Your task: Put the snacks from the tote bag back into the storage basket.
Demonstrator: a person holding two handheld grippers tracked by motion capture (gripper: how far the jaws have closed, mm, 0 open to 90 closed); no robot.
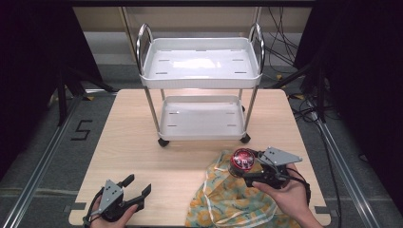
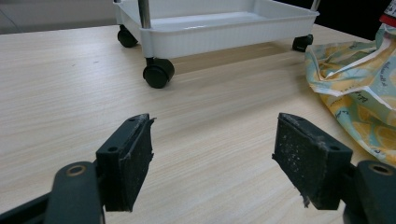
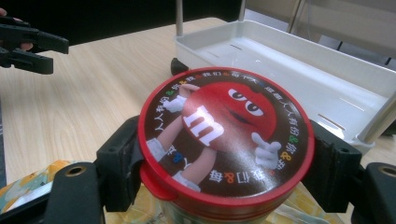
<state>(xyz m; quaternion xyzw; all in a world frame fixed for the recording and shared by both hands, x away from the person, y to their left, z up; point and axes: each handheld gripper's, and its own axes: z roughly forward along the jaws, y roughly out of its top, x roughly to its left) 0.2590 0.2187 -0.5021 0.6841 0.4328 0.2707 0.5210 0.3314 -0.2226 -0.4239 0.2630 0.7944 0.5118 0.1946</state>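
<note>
Gripping round glossy red-lidded jar (image 3: 224,140), black jaws

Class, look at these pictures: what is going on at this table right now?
A person works at a table with a gripper in each hand. The right gripper has its jaws closed around a jar with a red lid, held just over a yellow patterned cloth. The left gripper rests open near the table's front edge, holding nothing. A white two-tier cart stands on the table beyond them, both trays bare.
</note>
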